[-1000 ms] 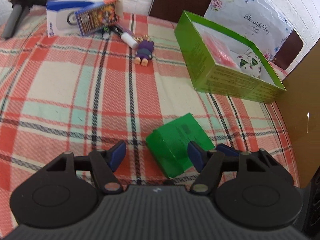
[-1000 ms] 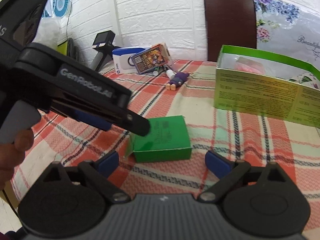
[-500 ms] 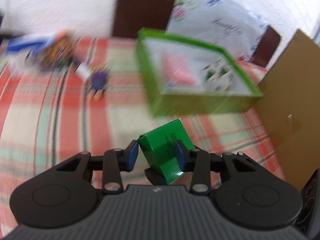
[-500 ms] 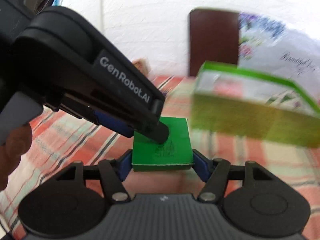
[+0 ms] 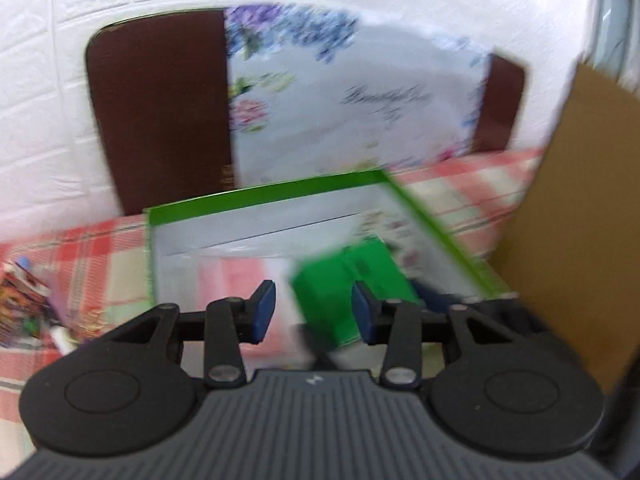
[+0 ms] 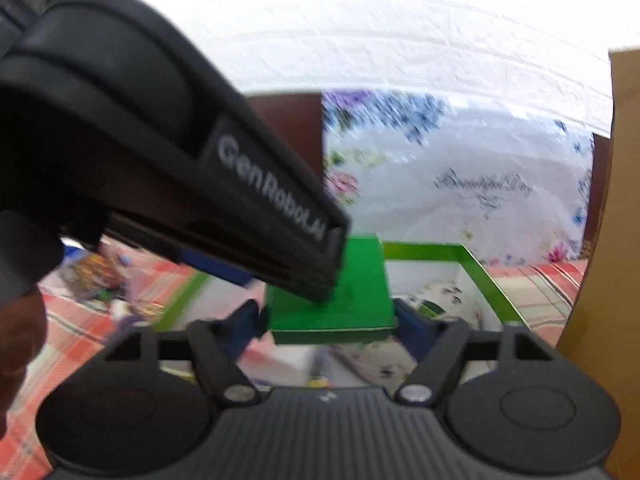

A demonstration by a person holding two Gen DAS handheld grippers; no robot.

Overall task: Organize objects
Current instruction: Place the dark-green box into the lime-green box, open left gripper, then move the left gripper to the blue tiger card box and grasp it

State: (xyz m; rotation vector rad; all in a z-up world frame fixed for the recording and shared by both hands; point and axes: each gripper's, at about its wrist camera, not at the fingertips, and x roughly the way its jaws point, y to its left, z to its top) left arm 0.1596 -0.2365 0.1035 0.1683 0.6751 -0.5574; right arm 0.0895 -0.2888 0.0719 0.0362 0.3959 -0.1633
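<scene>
A small green box hangs in the air over the large open green box, seen with motion blur. It sits between the jaws of my left gripper, which are opening; the left pad stands clear of it. In the right wrist view the small green box also lies between the jaws of my right gripper, which are opening, with its pads just off the sides. One of the left gripper's fingers reaches across the box's top.
The large green box holds a pink item and a white patterned item. A cardboard panel stands at the right. Behind are a brown chair and a floral bag. Loose items lie left on the plaid cloth.
Both grippers closed on the small green box on the cloth, lifted it and carried it over the large green box. Their jaws have since widened.
</scene>
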